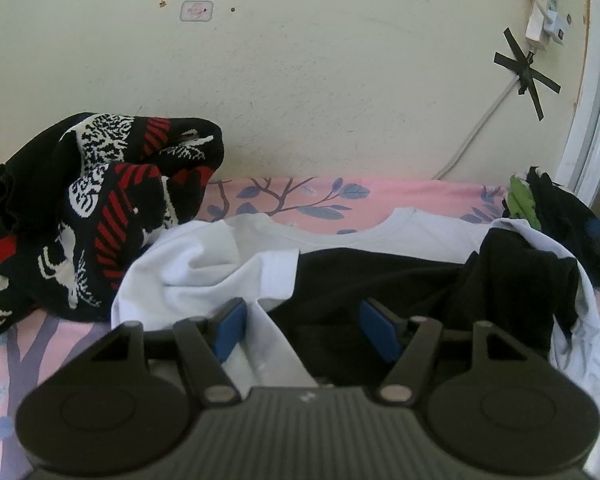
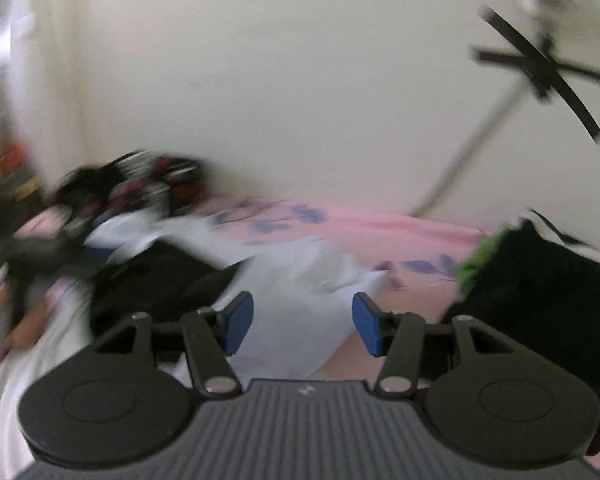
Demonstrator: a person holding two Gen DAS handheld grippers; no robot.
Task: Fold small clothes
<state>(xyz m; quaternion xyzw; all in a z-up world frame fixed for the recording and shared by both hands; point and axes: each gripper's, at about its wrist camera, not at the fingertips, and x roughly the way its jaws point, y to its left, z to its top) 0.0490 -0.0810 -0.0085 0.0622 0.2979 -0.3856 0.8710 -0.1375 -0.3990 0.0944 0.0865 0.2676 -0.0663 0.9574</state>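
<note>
Two claws are in your hands, and both stand released with their blue pads apart, grasping nothing. Your left claw (image 1: 302, 330) hovers low over a white cotton T-shirt (image 1: 188, 272) lying rumpled on the pink bedsheet printed with blue leaves (image 1: 300, 196); a black fabric garment (image 1: 380, 280) lies spread on top of that shirt, between and beyond the pads. A black knit sweater with red and white patterns (image 1: 92, 208) is heaped to the left against the cream wall (image 1: 300, 80). Your right claw (image 2: 303, 328) sits above the shirt's white edge and the bare sheet, though that view is blurred. A dark pile with a green piece (image 2: 540, 280) rests just right of it.
</note>
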